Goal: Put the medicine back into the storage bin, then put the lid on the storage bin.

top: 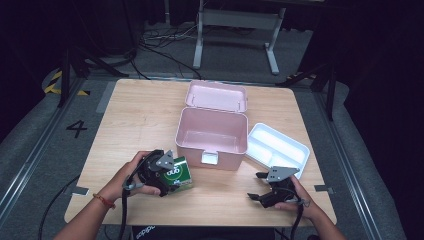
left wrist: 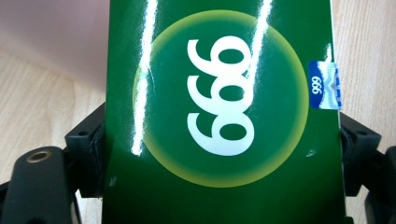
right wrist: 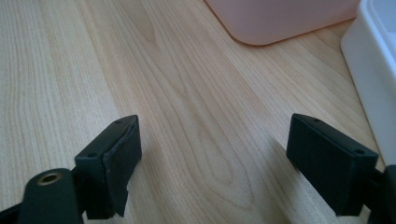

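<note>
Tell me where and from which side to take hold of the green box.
Grip the green box across its two narrow side edges, coming from its near end. It lies flat on the table beside the pink case, so the long edges are free. The left tool already has a pad on each edge; the right tool stands open over bare wood.

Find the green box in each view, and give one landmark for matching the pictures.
High view: green box at lower left of centre, in the left gripper, beside the pink case.
Left gripper view: green box in the middle, between the jaws.
Right gripper view: not in it.
Shared landmark: the pink case.
</note>
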Demonstrator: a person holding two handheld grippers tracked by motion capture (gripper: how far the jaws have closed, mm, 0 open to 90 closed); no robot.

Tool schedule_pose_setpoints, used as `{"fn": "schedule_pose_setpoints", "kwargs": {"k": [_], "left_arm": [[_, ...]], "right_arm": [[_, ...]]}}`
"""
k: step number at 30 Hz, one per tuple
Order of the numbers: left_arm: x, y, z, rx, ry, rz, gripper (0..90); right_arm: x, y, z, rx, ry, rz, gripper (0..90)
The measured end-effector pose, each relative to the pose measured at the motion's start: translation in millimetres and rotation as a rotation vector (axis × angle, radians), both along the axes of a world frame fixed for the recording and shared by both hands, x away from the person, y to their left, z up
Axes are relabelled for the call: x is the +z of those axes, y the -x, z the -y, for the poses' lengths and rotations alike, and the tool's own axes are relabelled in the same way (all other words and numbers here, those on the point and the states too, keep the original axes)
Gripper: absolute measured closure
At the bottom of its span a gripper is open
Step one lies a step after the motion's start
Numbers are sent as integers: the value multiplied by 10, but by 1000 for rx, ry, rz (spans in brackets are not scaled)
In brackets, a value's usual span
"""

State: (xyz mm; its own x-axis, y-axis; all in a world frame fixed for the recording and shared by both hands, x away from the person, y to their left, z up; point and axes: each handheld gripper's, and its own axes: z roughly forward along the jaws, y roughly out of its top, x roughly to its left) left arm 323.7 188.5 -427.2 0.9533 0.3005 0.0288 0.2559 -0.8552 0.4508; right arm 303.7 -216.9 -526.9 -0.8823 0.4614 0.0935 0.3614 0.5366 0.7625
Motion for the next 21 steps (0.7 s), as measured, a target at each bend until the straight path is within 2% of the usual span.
{"fn": "schedule_pose_setpoints", "kwargs": {"k": [9, 18, 21], "left_arm": [[107, 25, -85, 30, -17, 37, 171], [299, 53, -294, 77, 37, 35, 172], [368, 34, -357, 88, 30, 46, 172]], "right_arm": [[0, -3, -2, 2, 0, 0, 177], [1, 1, -10, -3, 1, -1, 174], [0, -4, -12, 0, 1, -2, 173]]}}
